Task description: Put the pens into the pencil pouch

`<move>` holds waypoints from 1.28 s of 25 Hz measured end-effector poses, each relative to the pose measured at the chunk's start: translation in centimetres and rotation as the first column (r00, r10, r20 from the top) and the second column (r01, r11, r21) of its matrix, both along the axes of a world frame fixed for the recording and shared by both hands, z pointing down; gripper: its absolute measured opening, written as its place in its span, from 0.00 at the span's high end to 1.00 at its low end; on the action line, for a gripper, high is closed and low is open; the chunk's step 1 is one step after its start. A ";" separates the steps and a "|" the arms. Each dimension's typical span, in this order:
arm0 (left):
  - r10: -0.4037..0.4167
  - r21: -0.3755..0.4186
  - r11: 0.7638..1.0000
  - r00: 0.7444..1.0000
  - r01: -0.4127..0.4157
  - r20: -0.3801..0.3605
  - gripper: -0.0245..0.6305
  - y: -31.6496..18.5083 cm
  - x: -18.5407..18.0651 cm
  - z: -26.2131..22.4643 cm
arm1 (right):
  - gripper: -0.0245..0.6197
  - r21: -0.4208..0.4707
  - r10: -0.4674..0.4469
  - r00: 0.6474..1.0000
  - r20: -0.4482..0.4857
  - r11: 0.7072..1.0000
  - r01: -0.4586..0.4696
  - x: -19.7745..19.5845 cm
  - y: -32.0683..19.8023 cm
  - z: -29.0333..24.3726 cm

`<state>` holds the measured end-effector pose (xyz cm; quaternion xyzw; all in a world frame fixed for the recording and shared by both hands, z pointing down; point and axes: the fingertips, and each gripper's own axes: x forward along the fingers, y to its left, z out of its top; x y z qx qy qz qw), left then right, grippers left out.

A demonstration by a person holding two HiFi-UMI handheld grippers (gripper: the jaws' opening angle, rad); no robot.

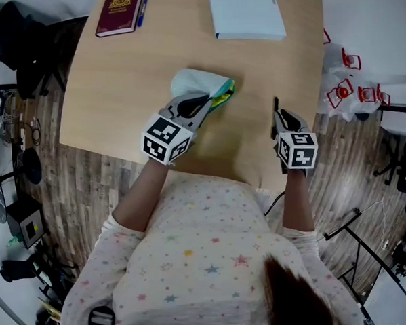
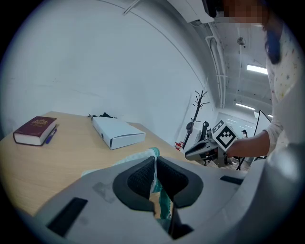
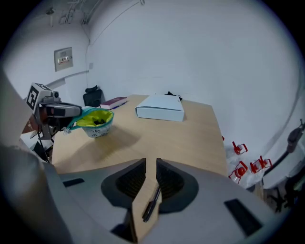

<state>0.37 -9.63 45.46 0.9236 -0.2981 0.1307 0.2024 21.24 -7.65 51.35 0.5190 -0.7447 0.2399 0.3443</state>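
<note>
Left tongs clamp pouch rim. My right tongs narrow, empty, above pen. Risk: tips knock pen, it rolls off bench.

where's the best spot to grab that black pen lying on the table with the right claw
Mid-barrel, from above, with the right claw straddling it crosswise. The black pen lies flat on the table, thin and straight, so only its long sides offer a hold.
</note>
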 end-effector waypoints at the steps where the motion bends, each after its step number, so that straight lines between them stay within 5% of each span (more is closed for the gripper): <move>1: 0.000 0.000 1.000 1.000 0.000 0.002 0.93 0.0 0.1 0.0 | 0.86 -0.004 0.014 1.000 -0.005 1.000 -0.014 0.5 0.3 0.4; 32: -0.038 0.011 0.999 0.998 0.038 0.046 0.93 0.0 0.5 0.3 | 0.82 -0.106 0.085 0.995 -0.046 0.990 -0.089 2.6 6.2 7.3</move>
